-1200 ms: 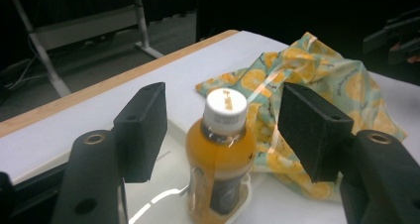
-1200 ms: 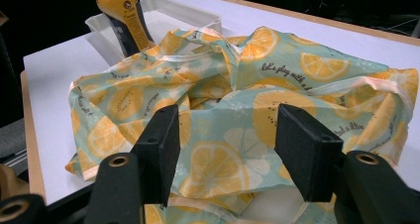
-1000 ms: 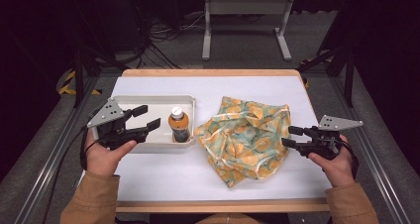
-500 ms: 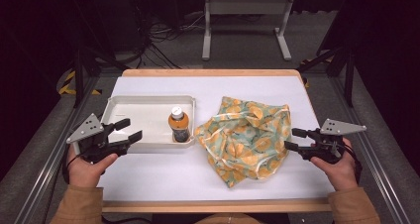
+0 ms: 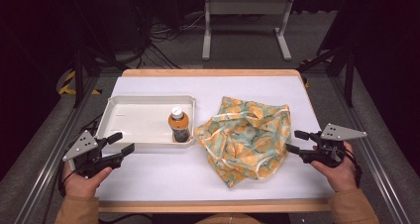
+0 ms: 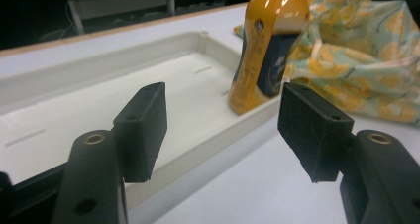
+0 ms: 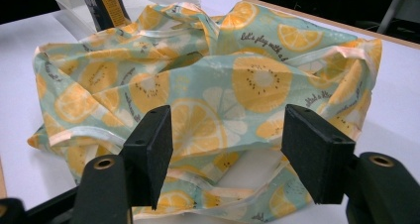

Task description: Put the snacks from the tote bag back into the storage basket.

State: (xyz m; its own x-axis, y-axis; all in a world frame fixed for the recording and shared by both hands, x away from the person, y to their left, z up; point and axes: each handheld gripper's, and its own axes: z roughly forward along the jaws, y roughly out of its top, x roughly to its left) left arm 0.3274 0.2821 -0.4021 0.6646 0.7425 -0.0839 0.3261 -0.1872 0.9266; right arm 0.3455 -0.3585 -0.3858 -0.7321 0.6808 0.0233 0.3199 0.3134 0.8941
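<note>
A dark workshop floor with cables and a grey metal stand lies behind a white-topped table with a wooden edge (image 5: 208, 73), on which all the work takes place. The largest item on it is a crumpled fabric bag printed with orange slices on pale green (image 5: 245, 137), lying right of centre with its mouth loosely gathered. To its left sits a shallow white plastic tray (image 5: 133, 117), and in the tray's near right corner stands an upright orange drink bottle with a white cap and dark label (image 5: 179, 125), just beside the bag's edge. The left gripper (image 5: 121, 143) has dropped and drawn back toward the person over the last second, from above the tray to the table's near left corner; its jaws stand well apart with nothing between them, and its own camera shows them aimed past the tray's front wall at the bottle (image 6: 265, 50). The right gripper (image 5: 296, 140) has kept its place at the bag's right edge; its jaws have just been opening and stand wide, with no cloth between the pads (image 7: 148, 144), the bag (image 7: 208, 85) lying directly ahead. Judged from this, neither item is held yet, and the likely step is a grasp on the bag's rim.
</note>
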